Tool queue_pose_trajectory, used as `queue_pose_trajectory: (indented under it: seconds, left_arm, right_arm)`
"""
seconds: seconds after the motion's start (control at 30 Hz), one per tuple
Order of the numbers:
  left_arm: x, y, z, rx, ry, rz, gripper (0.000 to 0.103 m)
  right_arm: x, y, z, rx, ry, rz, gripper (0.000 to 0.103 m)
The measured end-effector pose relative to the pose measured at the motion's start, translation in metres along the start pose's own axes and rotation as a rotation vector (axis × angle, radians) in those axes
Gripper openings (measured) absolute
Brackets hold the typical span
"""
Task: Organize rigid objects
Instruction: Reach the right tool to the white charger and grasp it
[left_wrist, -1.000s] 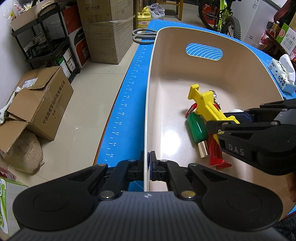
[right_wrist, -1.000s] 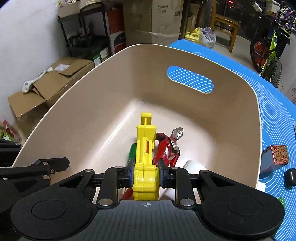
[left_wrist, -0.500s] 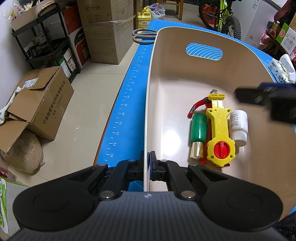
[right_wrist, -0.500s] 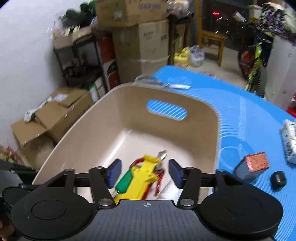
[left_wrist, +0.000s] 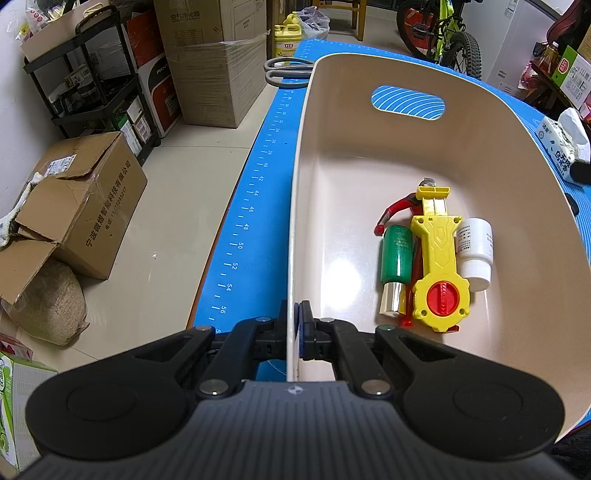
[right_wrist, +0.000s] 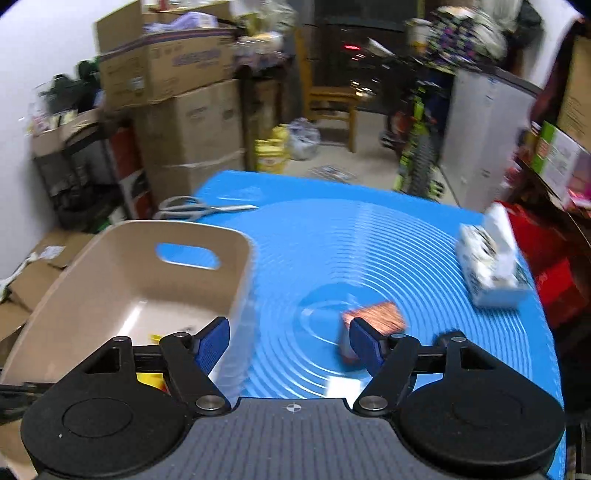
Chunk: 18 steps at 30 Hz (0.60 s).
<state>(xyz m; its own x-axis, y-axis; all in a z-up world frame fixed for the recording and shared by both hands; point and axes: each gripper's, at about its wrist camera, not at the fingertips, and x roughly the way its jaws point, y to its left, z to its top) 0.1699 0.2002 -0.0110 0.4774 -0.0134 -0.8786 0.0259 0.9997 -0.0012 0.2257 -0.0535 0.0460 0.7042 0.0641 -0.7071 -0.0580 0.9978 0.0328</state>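
Lower middle of frame: left gripper (left_wrist: 294, 334) fingers pinched tight on the beige bin (left_wrist: 480, 155) rim.
Yellow toy (left_wrist: 437, 258) lies inside; right gripper (right_wrist: 289, 341) fingers just spread wide, empty, above the blue counter (right_wrist: 332, 236).

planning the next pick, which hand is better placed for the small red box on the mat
Right. Its tongs are open and empty, pointed near the red box; the left tongs are clamped on the bin rim.
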Motion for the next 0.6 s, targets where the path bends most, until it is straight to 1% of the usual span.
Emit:
queue_pose_trajectory:
  seconds: [0.1, 0.33, 0.43, 0.6]
  left_arm:
    - [0.000, 0.000, 0.000, 0.000, 0.000, 0.000, 0.005]
    - [0.000, 0.000, 0.000, 0.000, 0.000, 0.000, 0.005]
    - [0.000, 0.000, 0.000, 0.001, 0.000, 0.000, 0.005]
    - [0.000, 0.000, 0.000, 0.001, 0.000, 0.000, 0.005]
  right_arm:
    - [0.016, -0.014, -0.013, 0.013, 0.028, -0.032, 0.077]
    - [0.064, -0.024, -0.044, 0.039, 0.118, -0.053, 0.077]
    - [0.076, -0.026, -0.054, 0.056, 0.135, -0.059, 0.077]
    - [0.089, -0.029, -0.060, 0.057, 0.144, -0.067, 0.076]
